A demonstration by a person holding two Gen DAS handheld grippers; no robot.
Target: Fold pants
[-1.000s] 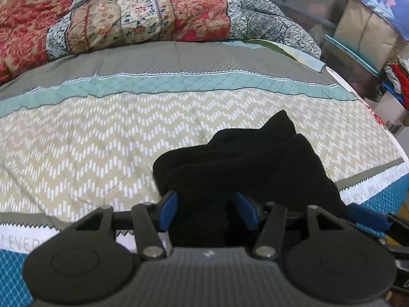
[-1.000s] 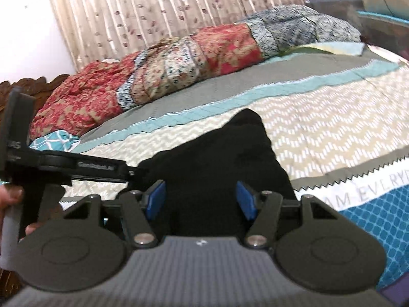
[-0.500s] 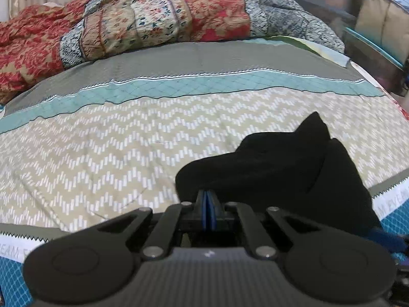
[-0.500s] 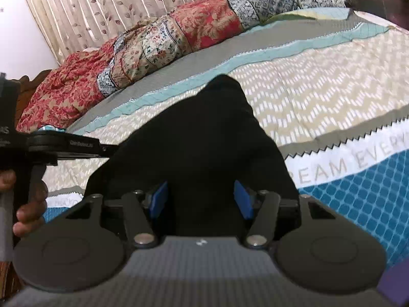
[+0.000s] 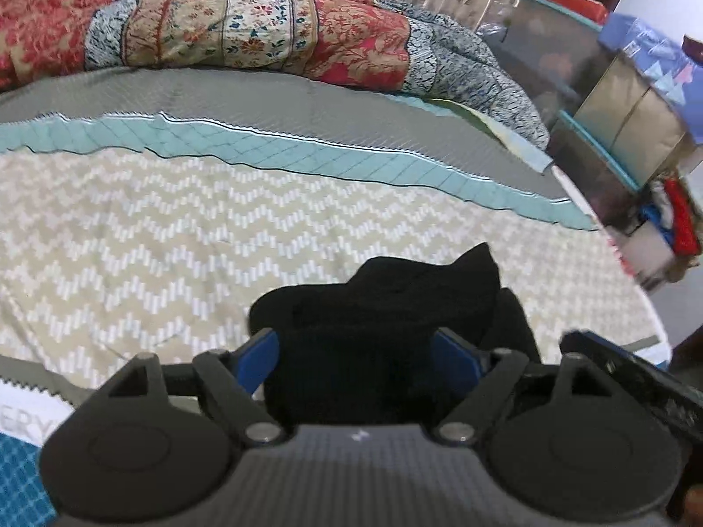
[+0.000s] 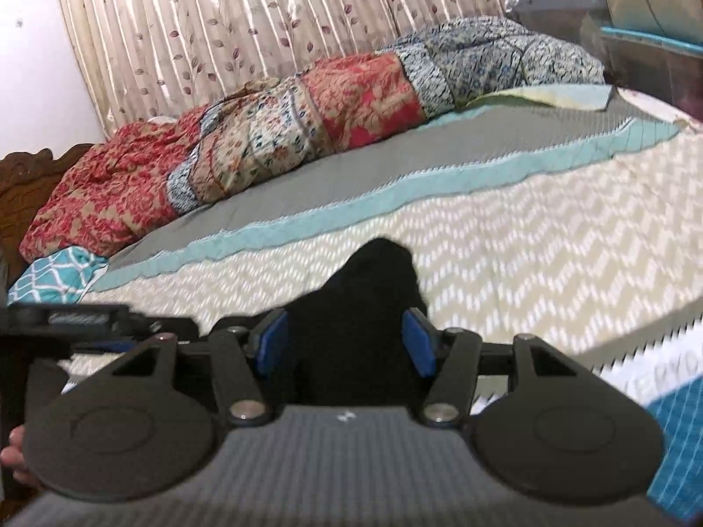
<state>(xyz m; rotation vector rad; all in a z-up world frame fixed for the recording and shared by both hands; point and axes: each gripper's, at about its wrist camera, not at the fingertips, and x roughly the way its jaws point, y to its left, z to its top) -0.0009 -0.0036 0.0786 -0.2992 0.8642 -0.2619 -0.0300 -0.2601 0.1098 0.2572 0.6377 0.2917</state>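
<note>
Black pants point(image 5: 386, 329), bunched in compact fold on chevron bedspread point(image 5: 154, 241), near front edge of bed. Left gripper point(image 5: 356, 353) spread wide, gripping nothing, pants between fingers. Right gripper point(image 6: 345, 344) likewise wide, empty, level, aimed forward. Best next: pinch one fold edge, lift evenly, avoid dragging bedspread.
</note>
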